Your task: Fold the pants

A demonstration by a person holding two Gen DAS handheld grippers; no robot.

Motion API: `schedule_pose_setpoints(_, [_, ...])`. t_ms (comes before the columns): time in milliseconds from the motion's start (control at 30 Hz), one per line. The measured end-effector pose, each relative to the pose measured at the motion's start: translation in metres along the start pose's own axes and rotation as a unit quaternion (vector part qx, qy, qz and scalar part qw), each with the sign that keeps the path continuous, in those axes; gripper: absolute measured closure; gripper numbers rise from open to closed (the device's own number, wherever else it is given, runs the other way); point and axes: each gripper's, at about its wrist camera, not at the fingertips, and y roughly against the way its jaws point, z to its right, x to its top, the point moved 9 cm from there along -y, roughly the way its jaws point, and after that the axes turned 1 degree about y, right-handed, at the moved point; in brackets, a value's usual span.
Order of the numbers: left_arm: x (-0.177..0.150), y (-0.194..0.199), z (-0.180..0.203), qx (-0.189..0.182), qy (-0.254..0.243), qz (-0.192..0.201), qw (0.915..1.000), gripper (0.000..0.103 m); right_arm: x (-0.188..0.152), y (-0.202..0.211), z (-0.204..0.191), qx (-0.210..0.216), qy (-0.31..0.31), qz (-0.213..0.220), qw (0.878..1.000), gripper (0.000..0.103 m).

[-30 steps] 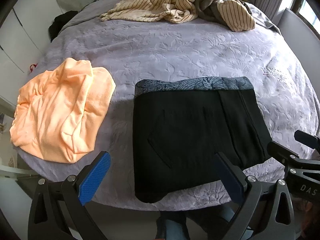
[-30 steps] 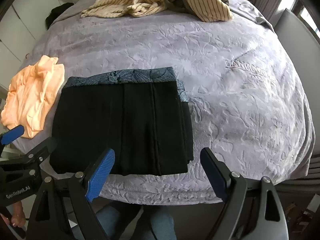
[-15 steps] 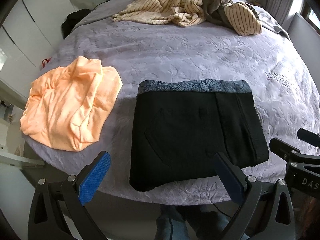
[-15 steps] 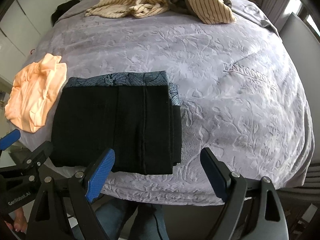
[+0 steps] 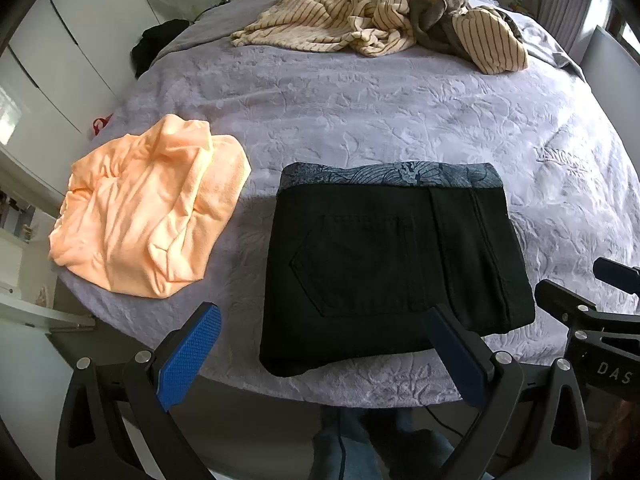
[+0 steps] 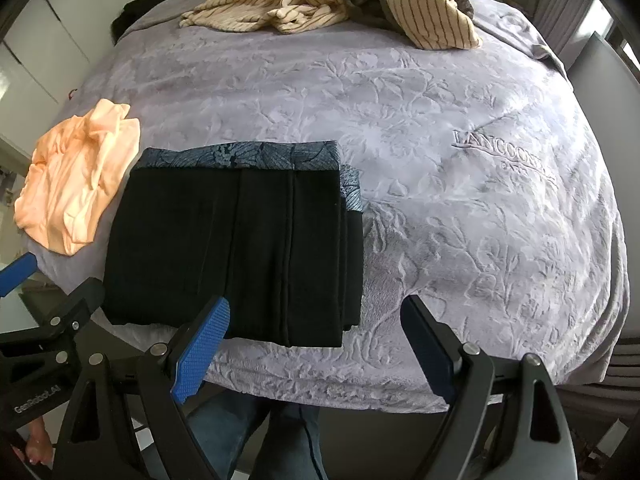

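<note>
The black pants (image 5: pixel 392 264) lie folded into a compact rectangle near the front edge of the bed, a blue patterned waistband along their far side and a back pocket facing up. In the right wrist view the same pants (image 6: pixel 240 248) sit left of centre. My left gripper (image 5: pixel 320 344) hovers above the pants' near edge, open, nothing between its blue pads. My right gripper (image 6: pixel 316 340) hangs over the pants' near right corner, also open and empty. Each gripper's frame shows at the other view's side edge.
A grey embossed bedspread (image 5: pixel 360 112) covers the bed. A folded orange garment (image 5: pixel 148 216) lies left of the pants. A heap of striped beige clothes (image 5: pixel 380 28) sits at the far end. White cabinets stand at left; a person's legs show below the bed edge.
Both views have pulled back and up slightly from the bed, so the pants look smaller and farther off. Both grippers stay open and the pants lie unmoved.
</note>
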Motion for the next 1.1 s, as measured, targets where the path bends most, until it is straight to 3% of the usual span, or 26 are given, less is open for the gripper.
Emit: schedule_pose_setpoints(1100, [-0.0029, 0.0058, 0.0026, -0.005, 0.008, 0.006, 0.9999, 0.000, -0.0044, -0.0013, -0.0003, 0.002, 0.004, -0.006, 1.000, 0.014])
